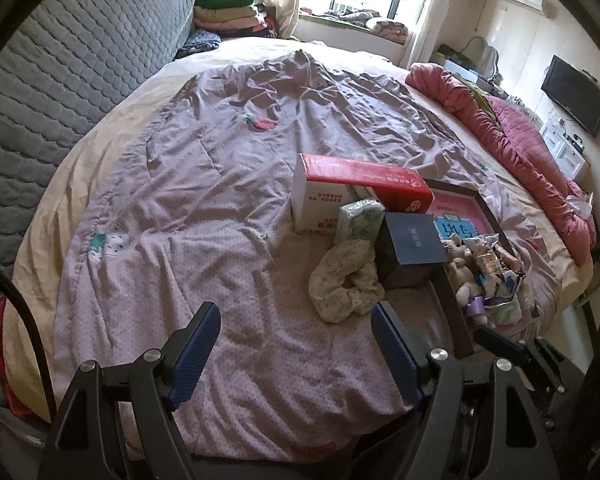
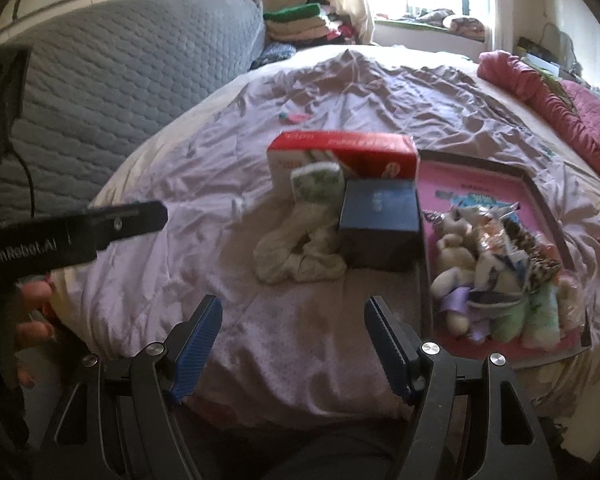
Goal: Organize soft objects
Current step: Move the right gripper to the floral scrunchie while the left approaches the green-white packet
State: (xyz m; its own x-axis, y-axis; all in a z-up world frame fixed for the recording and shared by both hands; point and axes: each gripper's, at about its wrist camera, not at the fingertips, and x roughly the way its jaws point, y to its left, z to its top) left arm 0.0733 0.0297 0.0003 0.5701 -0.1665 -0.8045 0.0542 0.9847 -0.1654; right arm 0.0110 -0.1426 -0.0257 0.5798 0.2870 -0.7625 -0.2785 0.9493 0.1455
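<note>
A cream floral scrunchie (image 1: pixel 346 280) lies on the lilac bedspread, in front of a green-patterned tissue pack (image 1: pixel 359 220); both also show in the right wrist view, the scrunchie (image 2: pixel 298 256) and the pack (image 2: pixel 318 182). A dark-framed pink tray (image 2: pixel 536 196) holds a plush bear (image 2: pixel 454 256), wrappers and other soft items; it shows in the left wrist view too (image 1: pixel 452 296). My left gripper (image 1: pixel 296 352) is open and empty, short of the scrunchie. My right gripper (image 2: pixel 294 344) is open and empty, also short of it.
A red-and-white box (image 2: pixel 342 152) and a dark blue box (image 2: pixel 380 220) stand beside the scrunchie. A red quilt (image 1: pixel 516 140) lies along the bed's right edge. A grey padded headboard (image 1: pixel 80 60) is on the left. The left tool's body (image 2: pixel 72 236) shows at left.
</note>
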